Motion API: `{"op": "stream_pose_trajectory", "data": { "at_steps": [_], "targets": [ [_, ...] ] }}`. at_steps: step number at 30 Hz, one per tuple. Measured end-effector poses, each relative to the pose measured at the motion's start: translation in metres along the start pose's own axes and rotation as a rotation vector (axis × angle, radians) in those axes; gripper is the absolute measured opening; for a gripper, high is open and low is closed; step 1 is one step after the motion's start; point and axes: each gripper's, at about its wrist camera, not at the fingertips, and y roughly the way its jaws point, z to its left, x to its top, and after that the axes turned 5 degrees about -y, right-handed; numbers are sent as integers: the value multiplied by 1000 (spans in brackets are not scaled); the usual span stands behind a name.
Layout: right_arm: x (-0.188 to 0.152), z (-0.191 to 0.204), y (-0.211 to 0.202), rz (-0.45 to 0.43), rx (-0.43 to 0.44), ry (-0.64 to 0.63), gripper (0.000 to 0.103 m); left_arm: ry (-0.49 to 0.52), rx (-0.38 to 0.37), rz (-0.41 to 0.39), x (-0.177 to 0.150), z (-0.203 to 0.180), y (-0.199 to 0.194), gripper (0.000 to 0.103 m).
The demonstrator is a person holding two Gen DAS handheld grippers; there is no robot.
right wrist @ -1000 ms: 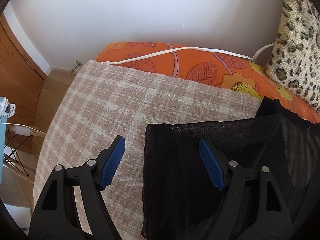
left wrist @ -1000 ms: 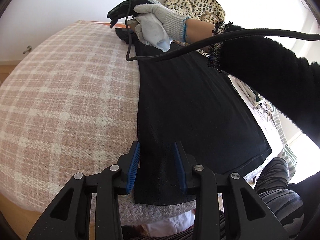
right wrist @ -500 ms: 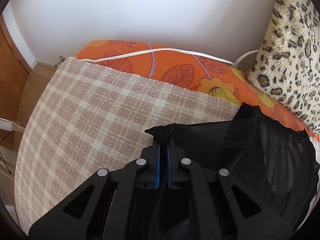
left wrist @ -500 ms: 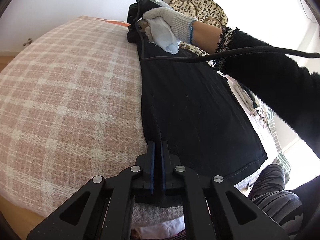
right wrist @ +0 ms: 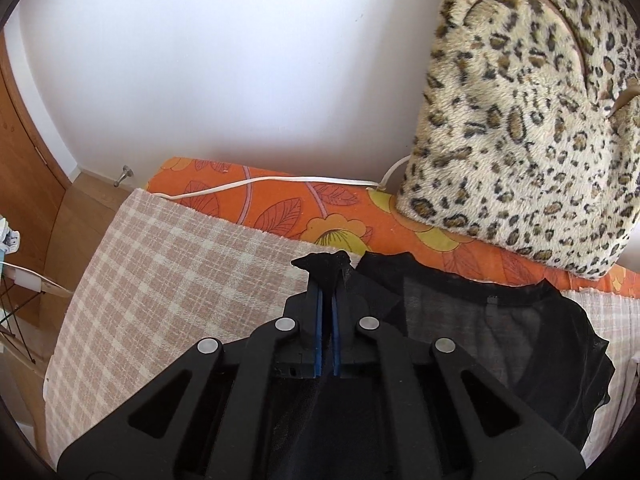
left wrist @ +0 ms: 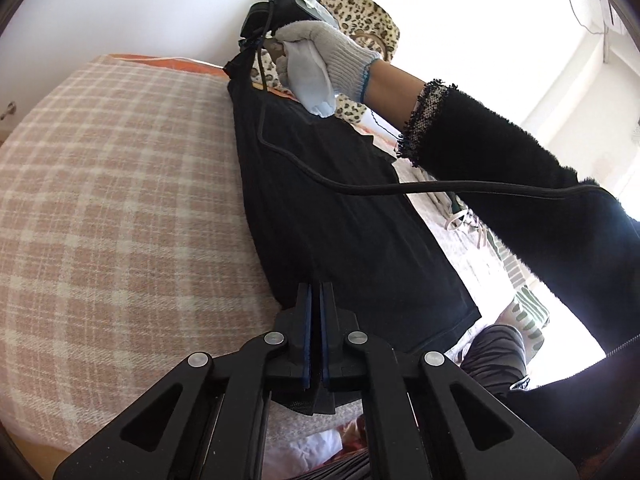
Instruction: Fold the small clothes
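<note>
A thin black garment lies lengthwise on a pink-and-cream plaid blanket. My left gripper is shut on the near left corner of its hem, which is lifted a little off the blanket. At the far end a gloved hand holds my right gripper, which pinches the garment's far left corner. In the right wrist view my right gripper is shut on that bunched corner of the black garment, raised above the plaid blanket. The sheer neckline part hangs to the right.
A leopard-print cushion leans on the white wall over an orange floral sheet with a white cable across it. Other clothes are heaped at the right of the garment. A black cable runs along the person's black sleeve. A wooden door stands left.
Both grippers went from open around the garment's left corners to shut on them. Both have then risen, lifting the left edge of the garment off the blanket.
</note>
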Motion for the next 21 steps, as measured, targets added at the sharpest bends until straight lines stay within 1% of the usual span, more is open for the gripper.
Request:
{"op": "stream_pose_trajectory", "data": {
  "at_steps": [5, 9, 12, 14, 18, 21],
  "targets": [
    [-5, -40, -14, -18, -14, 29, 4, 66, -64, 68, 4, -25, 27, 2],
    [-15, -71, -24, -26, -36, 41, 4, 110, -118, 142, 10, -40, 50, 2],
    [-23, -92, -25, -23, -44, 70, 4, 152, -133, 196, 15, -49, 63, 2],
    [-29, -104, -23, -20, -33, 95, 4, 165, -143, 230, 16, -52, 70, 2],
    [-39, -118, -13, 2, -29, 104, 4, 189, -156, 308, 12, -58, 84, 2],
    [-44, -125, -2, 21, -31, 120, 4, 205, -140, 324, 9, -61, 90, 2]
  ]
}}
